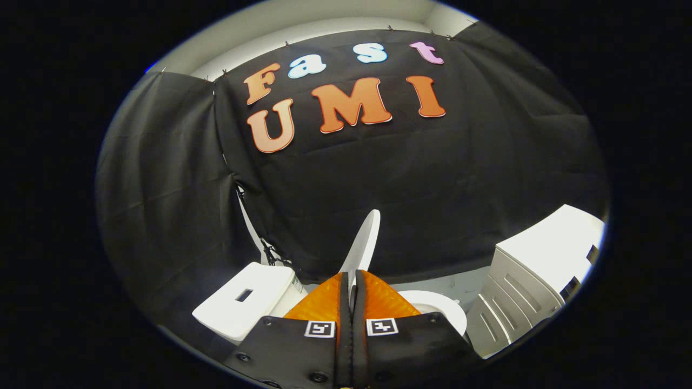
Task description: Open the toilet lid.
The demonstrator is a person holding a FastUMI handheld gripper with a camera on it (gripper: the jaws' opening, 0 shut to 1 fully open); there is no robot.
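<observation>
Gripper jaws clamp toilet lid, raised upright, edge-on

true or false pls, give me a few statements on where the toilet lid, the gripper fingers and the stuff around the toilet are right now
1. The toilet lid stands raised, seen edge-on, rising from between the fingers. True.
2. The gripper is wide open and clear of the lid. False: its fingers are closed on the lid's lower edge, one on each side.
3. The toilet tank lies to the left of the fingers. True.
4. The toilet bowl rim is covered by the lid. False: part of the rim shows bare, just right of the fingers.
5. A white cabinet stands to the right of the bowl. True.
</observation>
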